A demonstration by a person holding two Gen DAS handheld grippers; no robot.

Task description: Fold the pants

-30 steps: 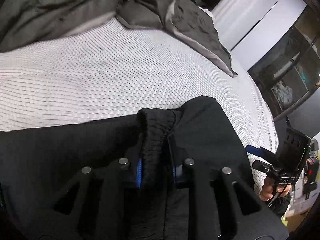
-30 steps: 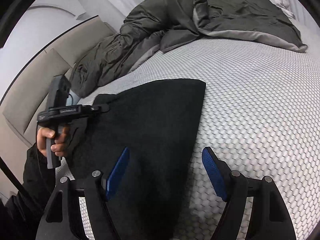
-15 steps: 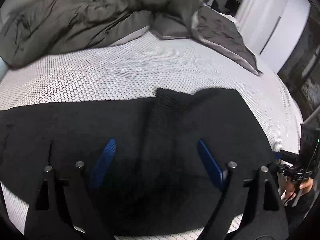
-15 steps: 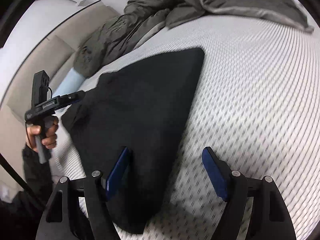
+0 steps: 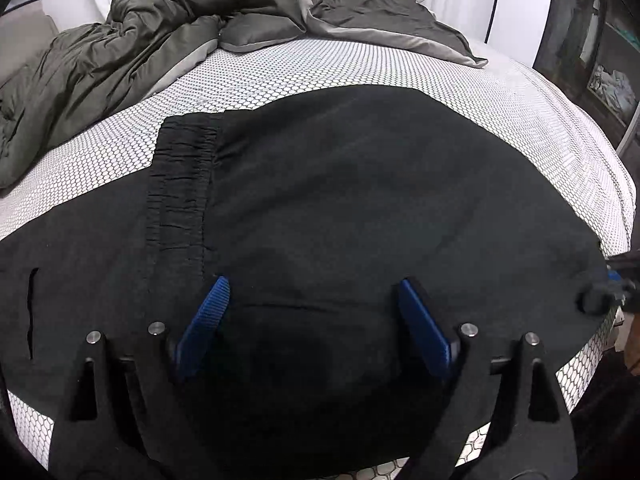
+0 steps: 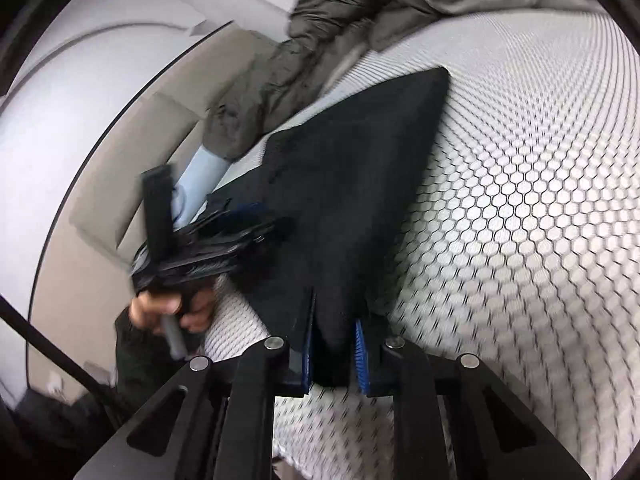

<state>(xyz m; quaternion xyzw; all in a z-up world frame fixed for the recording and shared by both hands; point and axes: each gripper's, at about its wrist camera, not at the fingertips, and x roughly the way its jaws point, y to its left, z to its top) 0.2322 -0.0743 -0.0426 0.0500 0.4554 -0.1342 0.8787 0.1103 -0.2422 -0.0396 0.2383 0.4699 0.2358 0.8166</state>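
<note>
Honeycomb-quilted mattress (image 5: pixel 360 60); matte black pants (image 5: pixel 360 184) beneath opening left tool (image 5: pixel 312 320); right tool (image 6: pixel 334 354) closing, pinching hem

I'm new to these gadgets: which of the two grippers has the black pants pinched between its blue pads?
The right gripper: its jaws are closing on a fold of the pants. The left gripper hovers over them, jaws opening, pinching nothing.

**Around the bed**

Well ahead of the jaws, a rumpled dark grey duvet (image 5: pixel 168 40) is heaped along the far side of the white honeycomb-patterned mattress cover (image 5: pixel 360 64), with a grey pillow (image 5: pixel 260 34) tucked against it. Off to the right of the jaws stands a dark shelf unit (image 5: pixel 600 60). Left of the jaws runs a beige padded headboard (image 6: pixel 132 152).
</note>
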